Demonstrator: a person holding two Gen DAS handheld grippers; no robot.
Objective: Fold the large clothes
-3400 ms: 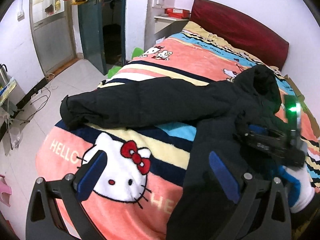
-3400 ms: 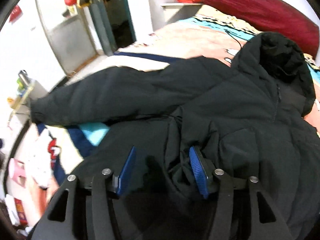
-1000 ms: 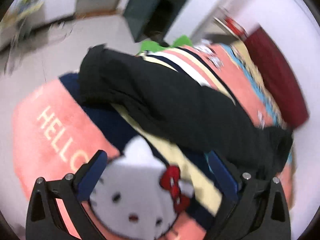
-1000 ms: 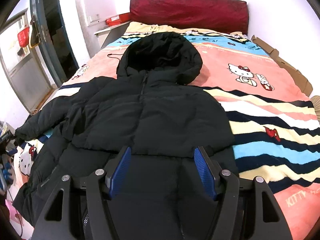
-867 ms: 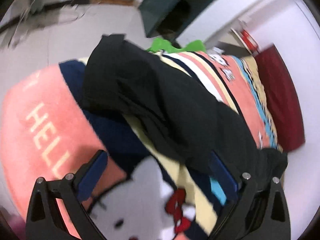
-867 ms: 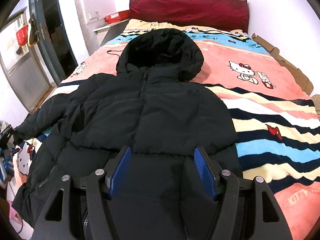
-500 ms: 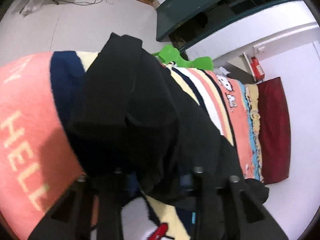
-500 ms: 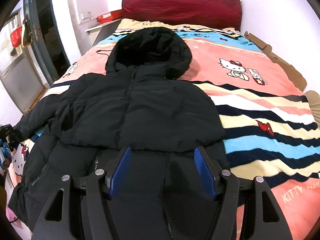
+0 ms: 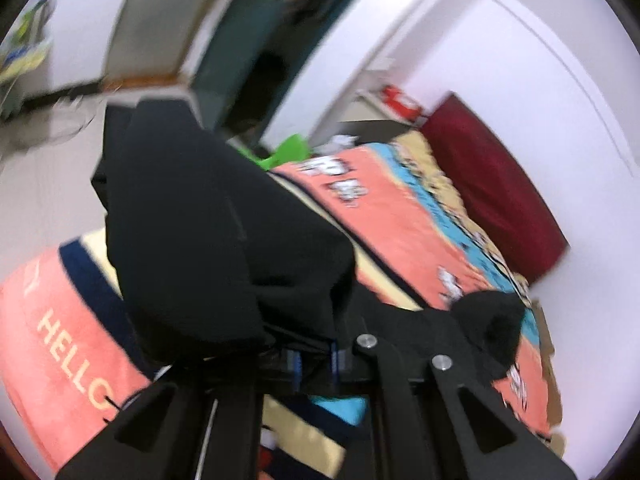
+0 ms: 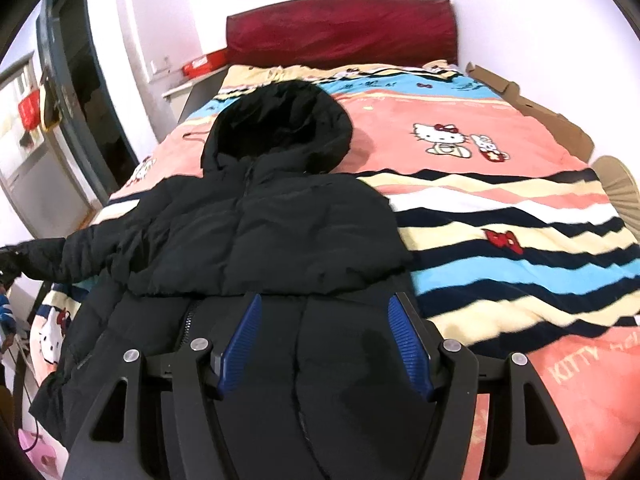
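1. We hold the left gripper [image 9: 314,364] clamped on the sleeve [image 9: 208,216] of the black hooded padded jacket [image 10: 272,232], which lies on the striped cartoon blanket [image 10: 520,240].
2. Our right gripper [image 10: 326,344] hovers over the hem, jaws apart and empty.
3. Next, we judge, the sleeve folds across the chest.

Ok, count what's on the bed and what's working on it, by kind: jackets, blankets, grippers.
Jackets: 1, the black hooded jacket
Blankets: 1, the striped cartoon blanket
Grippers: 2, the left gripper shut on the jacket's sleeve, the right gripper open over the hem
Total: 4

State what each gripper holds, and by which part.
The left gripper has just closed on the black jacket's sleeve end; the right gripper holds nothing.
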